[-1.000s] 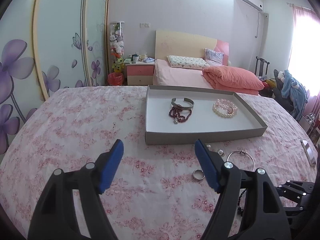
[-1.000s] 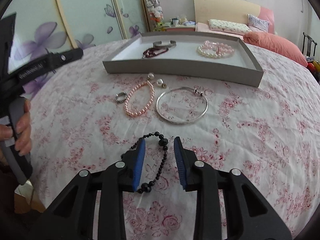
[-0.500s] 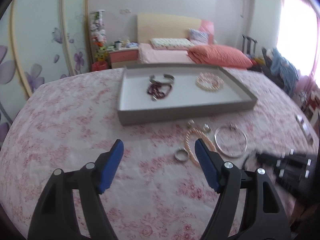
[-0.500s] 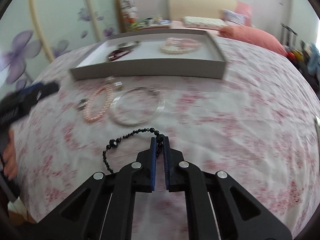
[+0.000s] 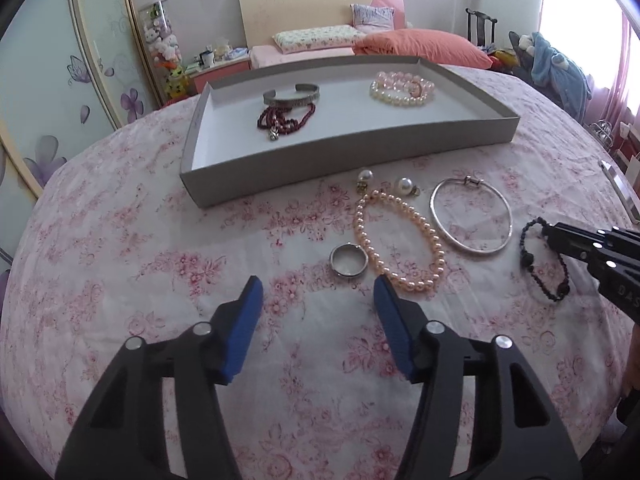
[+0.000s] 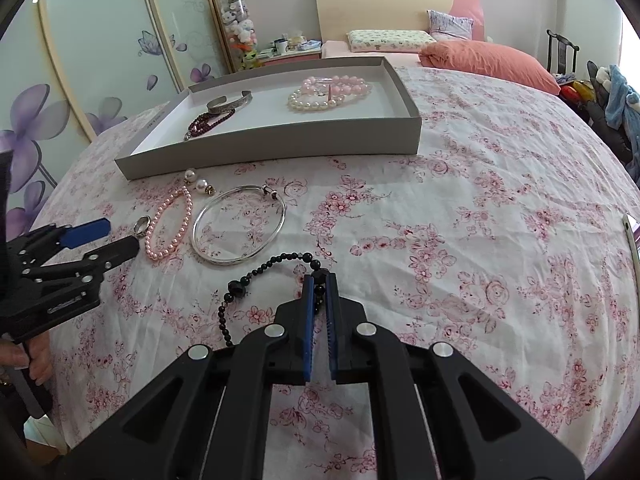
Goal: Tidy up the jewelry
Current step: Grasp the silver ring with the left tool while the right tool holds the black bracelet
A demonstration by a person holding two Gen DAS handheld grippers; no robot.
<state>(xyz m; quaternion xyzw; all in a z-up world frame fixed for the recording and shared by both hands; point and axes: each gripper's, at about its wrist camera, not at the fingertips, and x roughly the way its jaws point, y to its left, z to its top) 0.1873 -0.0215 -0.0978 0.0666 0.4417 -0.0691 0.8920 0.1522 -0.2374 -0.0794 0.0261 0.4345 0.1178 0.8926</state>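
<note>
On the floral cloth, a grey tray (image 5: 360,152) holds a silver cuff (image 5: 291,96), dark red beads (image 5: 286,120) and pearl bracelets (image 5: 402,88). In front of it lie a silver ring (image 5: 347,261), a pink pearl bracelet (image 5: 400,240), a silver bangle (image 5: 472,216) and two pearl earrings (image 5: 366,176). My left gripper (image 5: 318,284) hovers just short of the ring, its jaws closing with nothing between them. My right gripper (image 6: 319,280) is shut on the black bead bracelet (image 6: 280,260), which still lies on the cloth.
A phone (image 6: 632,236) lies at the cloth's right edge. Behind the table stand a bed with an orange quilt (image 5: 420,44), a pink nightstand (image 5: 216,70) and flower-patterned wardrobe doors (image 5: 60,80). A hand (image 6: 36,360) holds the left gripper's grip.
The right gripper closed onto the black bead bracelet. The left gripper dropped lower and tilted toward the ring and pearl bracelet, and its jaws narrowed.
</note>
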